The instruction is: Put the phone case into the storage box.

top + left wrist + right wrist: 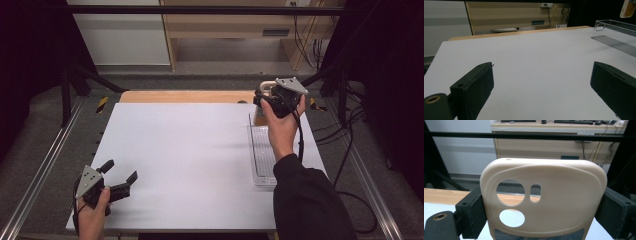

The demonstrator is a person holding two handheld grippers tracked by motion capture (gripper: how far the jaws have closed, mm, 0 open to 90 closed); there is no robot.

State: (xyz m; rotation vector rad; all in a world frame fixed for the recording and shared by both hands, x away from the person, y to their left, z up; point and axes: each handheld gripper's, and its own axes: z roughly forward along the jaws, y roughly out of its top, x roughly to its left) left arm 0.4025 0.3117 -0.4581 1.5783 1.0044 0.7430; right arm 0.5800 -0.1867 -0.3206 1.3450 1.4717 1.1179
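A cream phone case with camera cut-outs stands upright between the two jaws of my right gripper, which is shut on its sides. From the high view the right gripper is raised over the far right of the white table, and the phone case peeks out beyond it. My left gripper rests low at the table's near left corner, open, with nothing between its jaws. In the left gripper view the left gripper frames bare table, and the case hangs at the top right.
A clear plastic tray lies on the table's right side, below the raised right hand; its rim shows in the left gripper view. A wooden strip runs along the far edge. Metal rails flank the table.
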